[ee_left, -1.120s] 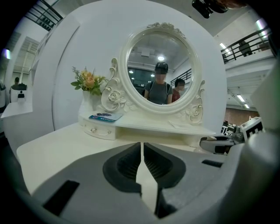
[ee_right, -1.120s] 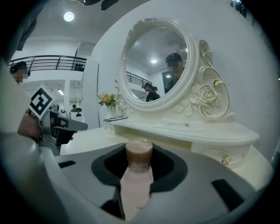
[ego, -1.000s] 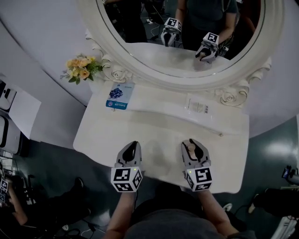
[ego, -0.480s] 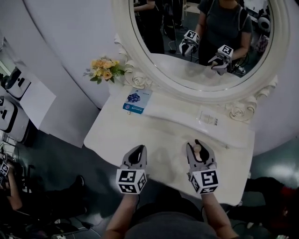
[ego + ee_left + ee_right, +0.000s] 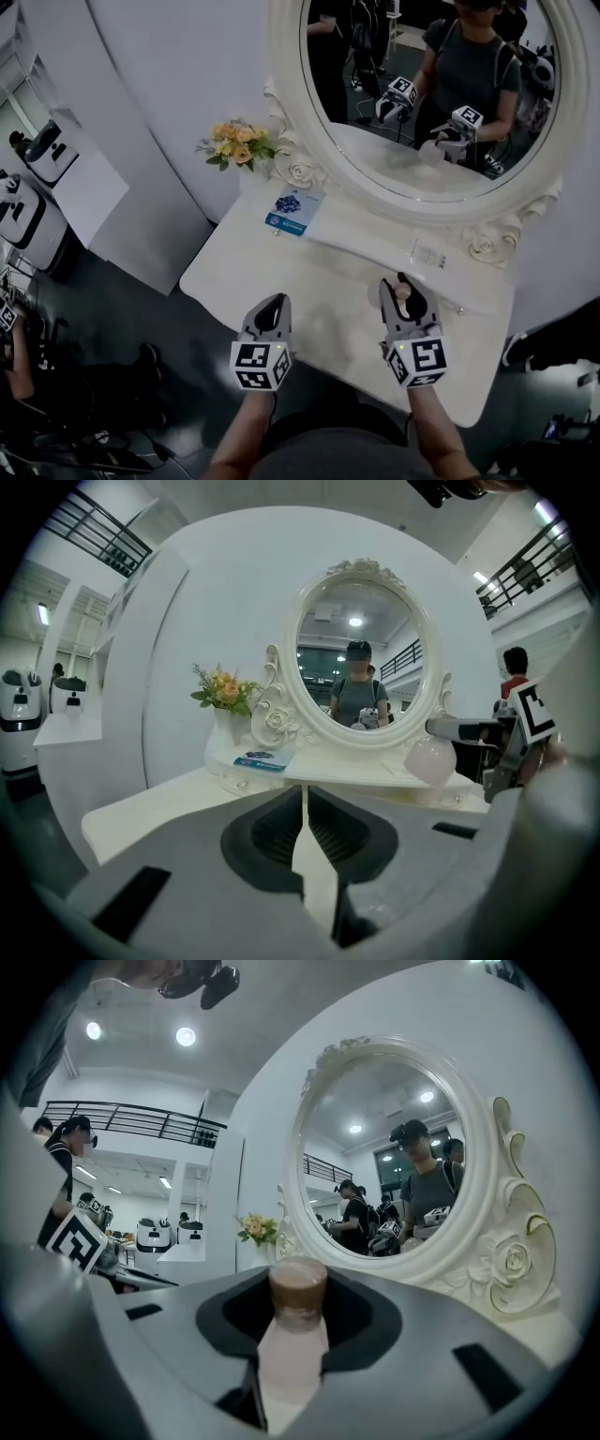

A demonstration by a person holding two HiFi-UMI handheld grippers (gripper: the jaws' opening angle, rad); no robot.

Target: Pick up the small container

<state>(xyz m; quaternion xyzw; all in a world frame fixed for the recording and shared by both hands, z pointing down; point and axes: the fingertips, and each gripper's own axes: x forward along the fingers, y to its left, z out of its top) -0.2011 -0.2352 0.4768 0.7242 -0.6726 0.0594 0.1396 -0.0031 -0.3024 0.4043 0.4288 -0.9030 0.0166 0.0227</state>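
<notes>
1. Pale pink and narrow, the small container with its round brown cap stands upright between the jaws of the right gripper. The jaws are roughly half apart and press on its two sides.
2. In the head view the right gripper hangs over the front right part of the white dressing table, and the small container shows between its dark fingers.
3. The left gripper hangs over the table's front edge, left of the right one and apart from it. In the left gripper view the jaws of the left gripper lie together with only a thin slit between them, and they hold nothing.
4. From the left gripper view the small container appears on the right, in front of the table's raised back shelf.
5. An oval mirror in a carved white frame with roses rises from the back of the table.
6. A bunch of yellow and orange flowers stands at the table's back left corner.
7. A flat blue and white packet lies on the back shelf, just right of the flowers.
8. A small clear label holder lies on the right part of the same shelf.
</notes>
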